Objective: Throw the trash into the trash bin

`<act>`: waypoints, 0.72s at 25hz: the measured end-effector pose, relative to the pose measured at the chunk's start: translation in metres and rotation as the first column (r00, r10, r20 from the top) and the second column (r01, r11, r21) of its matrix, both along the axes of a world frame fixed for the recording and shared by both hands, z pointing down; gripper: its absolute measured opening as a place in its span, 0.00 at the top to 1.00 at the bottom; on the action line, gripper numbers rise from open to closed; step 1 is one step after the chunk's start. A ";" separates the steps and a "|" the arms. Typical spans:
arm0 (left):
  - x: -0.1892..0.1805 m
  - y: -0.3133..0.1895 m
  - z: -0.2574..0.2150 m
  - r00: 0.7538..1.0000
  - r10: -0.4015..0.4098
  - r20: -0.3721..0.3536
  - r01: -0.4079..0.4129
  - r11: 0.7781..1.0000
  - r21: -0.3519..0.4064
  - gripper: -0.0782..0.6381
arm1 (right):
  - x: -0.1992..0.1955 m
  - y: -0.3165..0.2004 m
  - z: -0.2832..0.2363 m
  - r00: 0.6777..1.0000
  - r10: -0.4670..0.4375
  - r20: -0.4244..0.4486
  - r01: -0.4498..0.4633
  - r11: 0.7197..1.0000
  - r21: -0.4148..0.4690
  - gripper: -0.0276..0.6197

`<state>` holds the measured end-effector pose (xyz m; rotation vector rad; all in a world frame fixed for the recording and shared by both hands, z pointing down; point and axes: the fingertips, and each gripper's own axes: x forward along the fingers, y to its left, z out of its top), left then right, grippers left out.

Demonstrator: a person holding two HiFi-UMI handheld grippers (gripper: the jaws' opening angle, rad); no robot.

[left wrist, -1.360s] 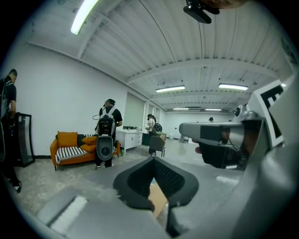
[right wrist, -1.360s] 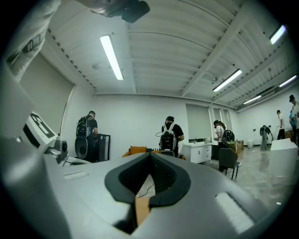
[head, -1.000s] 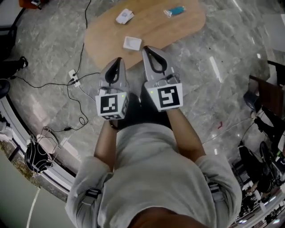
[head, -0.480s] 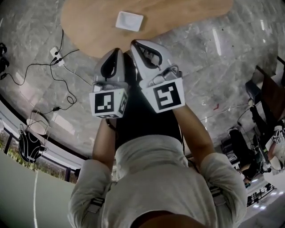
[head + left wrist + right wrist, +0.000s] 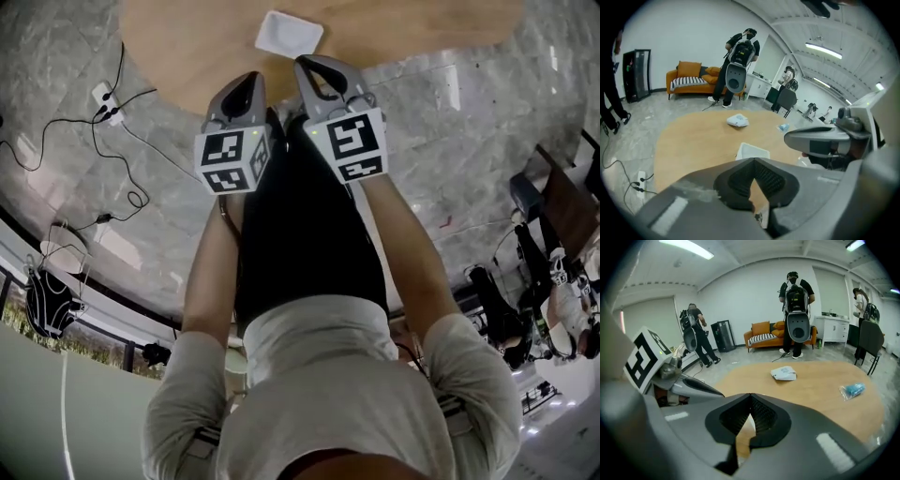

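Two grippers in play, both with empty jaws. The left gripper (image 5: 246,82) has its jaws pressed together at the tips, with nothing between them. The right gripper (image 5: 315,66) is just the same, jaws together and gripping nothing. They hang side by side, close but apart, over the near edge of the wooden table (image 5: 187,47).

Three pieces of trash sit on that table. Nearest is a white square piece (image 5: 289,35), lying flat just beyond both sets of jaw tips and roughly between them, touching neither. In the left gripper view it sits directly past the closed tips, its near edge hidden behind them. Whether it is a shallow tray or a flat sheet, I cannot tell. Farther out lies a crumpled white wrapper (image 5: 783,373), almost straight ahead of the right gripper's jaws near the middle of the table. A blue packet (image 5: 853,390) lies off to the right near the table's far edge, well apart from both jaws.

On the grey stone floor (image 5: 487,141) to the left there is one power strip (image 5: 105,97) with cables (image 5: 117,164) trailing from it.

Three figures stand beyond the table: a person (image 5: 696,326) at the left, a second person (image 5: 797,296) in front of an orange sofa (image 5: 761,331), and a third person (image 5: 860,298) at the far right.
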<state>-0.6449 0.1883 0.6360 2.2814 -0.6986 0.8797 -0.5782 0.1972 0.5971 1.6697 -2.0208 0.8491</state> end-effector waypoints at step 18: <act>-0.055 -0.006 0.061 0.993 -0.026 0.114 0.037 0.994 -0.099 0.87 | -0.032 -0.009 0.122 0.853 -0.455 -0.256 0.332 0.851 -0.407 0.81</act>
